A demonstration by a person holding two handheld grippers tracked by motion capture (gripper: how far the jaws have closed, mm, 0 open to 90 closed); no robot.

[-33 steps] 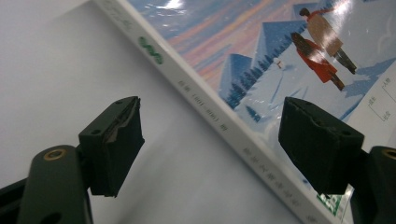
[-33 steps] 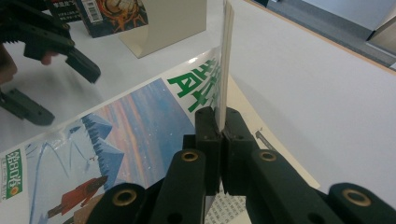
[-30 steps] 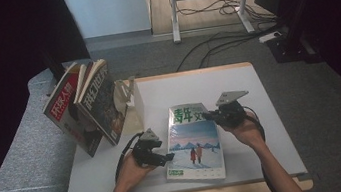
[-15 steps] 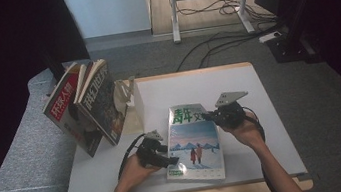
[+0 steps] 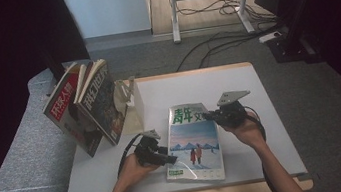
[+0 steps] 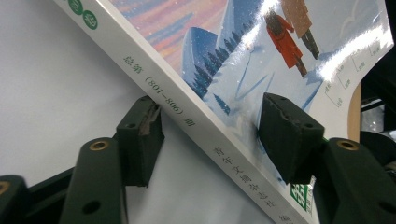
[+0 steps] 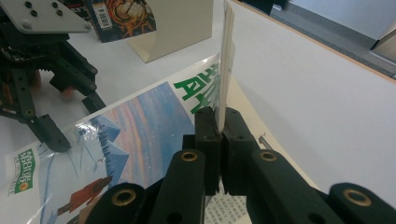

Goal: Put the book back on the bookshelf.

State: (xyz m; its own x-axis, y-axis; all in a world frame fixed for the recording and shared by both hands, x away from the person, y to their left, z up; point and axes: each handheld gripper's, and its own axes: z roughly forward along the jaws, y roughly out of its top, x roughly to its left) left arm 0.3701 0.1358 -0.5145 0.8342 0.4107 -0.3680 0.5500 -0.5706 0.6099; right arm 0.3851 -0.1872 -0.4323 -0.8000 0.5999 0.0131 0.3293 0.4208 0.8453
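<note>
A glossy paperback magazine (image 5: 194, 140) with a snowy mountain scene, two walking figures and green title characters lies face up on the white table (image 5: 237, 81), its spine to the left, its far right cover corner lifted upright.

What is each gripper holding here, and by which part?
The right gripper is shut on the magazine, pinching its front cover near the top edge. The left gripper, just closing, straddles the spine with its fingers not yet pressing: it holds nothing.
</note>
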